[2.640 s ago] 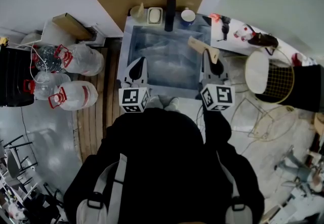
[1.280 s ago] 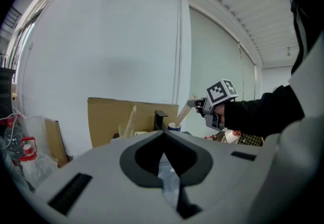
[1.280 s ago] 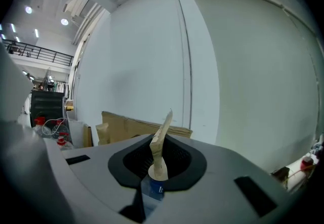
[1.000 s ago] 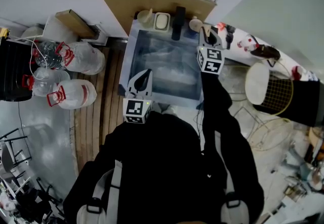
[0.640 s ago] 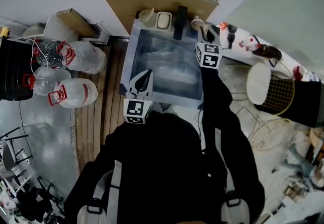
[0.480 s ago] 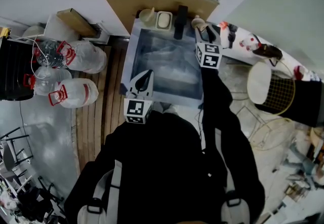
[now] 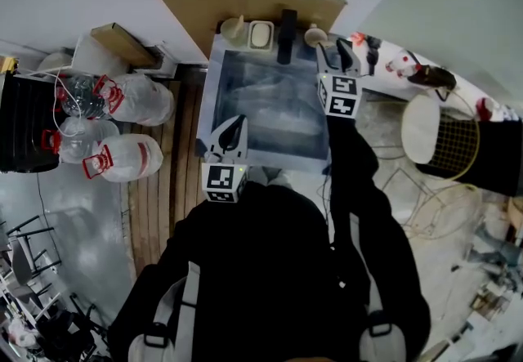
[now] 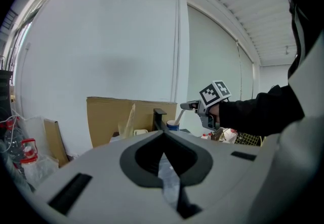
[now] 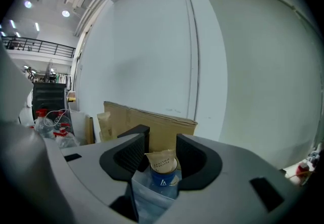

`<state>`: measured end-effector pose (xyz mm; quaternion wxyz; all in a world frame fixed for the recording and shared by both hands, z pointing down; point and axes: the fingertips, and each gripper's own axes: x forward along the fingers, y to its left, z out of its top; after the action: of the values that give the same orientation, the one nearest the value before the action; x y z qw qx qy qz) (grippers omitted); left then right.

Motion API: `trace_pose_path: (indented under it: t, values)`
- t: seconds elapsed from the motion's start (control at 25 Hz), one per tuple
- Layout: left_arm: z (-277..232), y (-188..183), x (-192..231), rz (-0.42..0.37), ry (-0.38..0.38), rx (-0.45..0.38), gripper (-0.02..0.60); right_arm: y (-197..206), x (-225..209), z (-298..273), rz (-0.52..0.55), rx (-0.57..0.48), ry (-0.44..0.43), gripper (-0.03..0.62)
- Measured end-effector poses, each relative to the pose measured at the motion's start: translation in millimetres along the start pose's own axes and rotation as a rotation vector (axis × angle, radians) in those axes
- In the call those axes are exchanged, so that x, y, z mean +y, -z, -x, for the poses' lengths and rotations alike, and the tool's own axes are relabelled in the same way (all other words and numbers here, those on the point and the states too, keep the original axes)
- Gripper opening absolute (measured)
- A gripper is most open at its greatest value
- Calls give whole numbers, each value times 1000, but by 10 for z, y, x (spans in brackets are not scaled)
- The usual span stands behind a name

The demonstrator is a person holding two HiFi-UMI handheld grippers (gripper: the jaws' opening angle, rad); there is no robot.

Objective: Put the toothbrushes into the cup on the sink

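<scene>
Our right gripper (image 7: pixel 337 50) has just been opening, jaws spread either side of the wrapped toothbrush (image 9: pixel 161 160), so we leave it standing in the cup (image 9: pixel 164 180).

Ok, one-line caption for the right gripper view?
Right gripper, fingers just opened, apart from the wrapped toothbrush standing in the blue cup ahead.

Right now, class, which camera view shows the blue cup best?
The right gripper view: the blue cup sits central and close. The left gripper view shows it small, distant; the head view, only its top.
</scene>
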<state>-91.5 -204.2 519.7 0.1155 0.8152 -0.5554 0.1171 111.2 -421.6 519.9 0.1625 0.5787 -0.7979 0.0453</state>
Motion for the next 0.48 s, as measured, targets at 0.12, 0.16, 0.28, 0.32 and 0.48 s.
trace_pose_path:
  t: [0.12,0.16,0.28,0.32,0.48]
  values:
    - [27,-22,-49,-6,4,-3,2,-65,-24,124,-17,-26,-5,178]
    - [33,-28,-58,-8,5,-5,2,-93,-24,163,-27,-38,-10,178]
    - [56,-33,-86,-6,3,-11,2,-138,-13,277,-49,-61,-23,178]
    - [66,-35,-100,-5,1,-14,2,-147,-10,328,-54,-67,-26,178]
    - [88,-64,-158,-1,2,-30,2,-211,4,578,-88,-107,-49,176]
